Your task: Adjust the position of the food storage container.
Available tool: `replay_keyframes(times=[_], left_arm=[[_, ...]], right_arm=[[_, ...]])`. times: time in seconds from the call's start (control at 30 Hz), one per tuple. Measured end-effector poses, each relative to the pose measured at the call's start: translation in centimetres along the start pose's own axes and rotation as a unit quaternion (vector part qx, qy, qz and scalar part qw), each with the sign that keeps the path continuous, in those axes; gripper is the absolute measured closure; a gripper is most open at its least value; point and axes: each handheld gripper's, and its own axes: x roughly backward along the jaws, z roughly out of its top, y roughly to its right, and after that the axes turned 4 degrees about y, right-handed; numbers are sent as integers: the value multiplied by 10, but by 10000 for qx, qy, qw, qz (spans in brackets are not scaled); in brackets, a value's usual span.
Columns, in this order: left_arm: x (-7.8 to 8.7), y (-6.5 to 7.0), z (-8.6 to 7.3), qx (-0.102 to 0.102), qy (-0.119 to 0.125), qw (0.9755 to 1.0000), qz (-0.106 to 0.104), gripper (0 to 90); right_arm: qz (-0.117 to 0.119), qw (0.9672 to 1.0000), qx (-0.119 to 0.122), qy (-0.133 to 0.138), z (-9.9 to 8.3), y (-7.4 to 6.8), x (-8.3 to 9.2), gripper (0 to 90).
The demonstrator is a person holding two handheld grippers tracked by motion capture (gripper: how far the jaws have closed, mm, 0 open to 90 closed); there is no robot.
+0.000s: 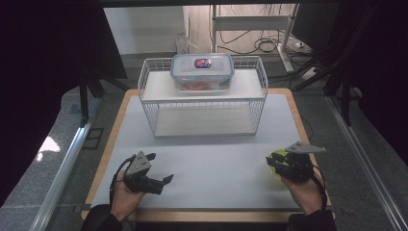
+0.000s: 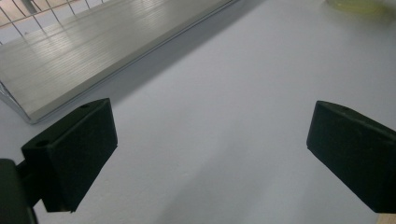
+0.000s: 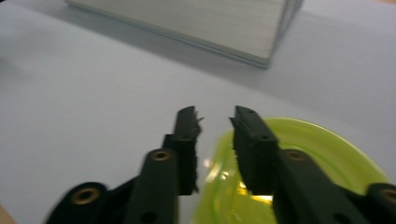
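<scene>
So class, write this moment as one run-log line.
left gripper: open, idle over table | right gripper: jaws astride yellow-green bowl rim, grip unconfirmed | wire rack: lidded container on top

Dim surroundings, bright mat; soft shadow under rack; right gripper view blurred.

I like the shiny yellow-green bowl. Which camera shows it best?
The right gripper view: the bowl sits close, with its rim at the gripper's jaws. In the high view it peeks out beside the gripper. In the left gripper view it lies at the top edge.
</scene>
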Motion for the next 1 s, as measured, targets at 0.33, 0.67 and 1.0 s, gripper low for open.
replay_keyframes(times=[0.33,0.67,1.0], left_arm=[[-2,0,0,2,-66,10000,-3,22],[-3,1,-1,1,-134,9999,2,26],[-5,3,-1,-31,-185,9998,-21,26]], right_arm=[[-840,9955,-429,-18,-20,43,31,900],[-1252,9888,-769,-273,-39,71,34,900],[-979,9883,-921,-725,-55,79,17,899]])
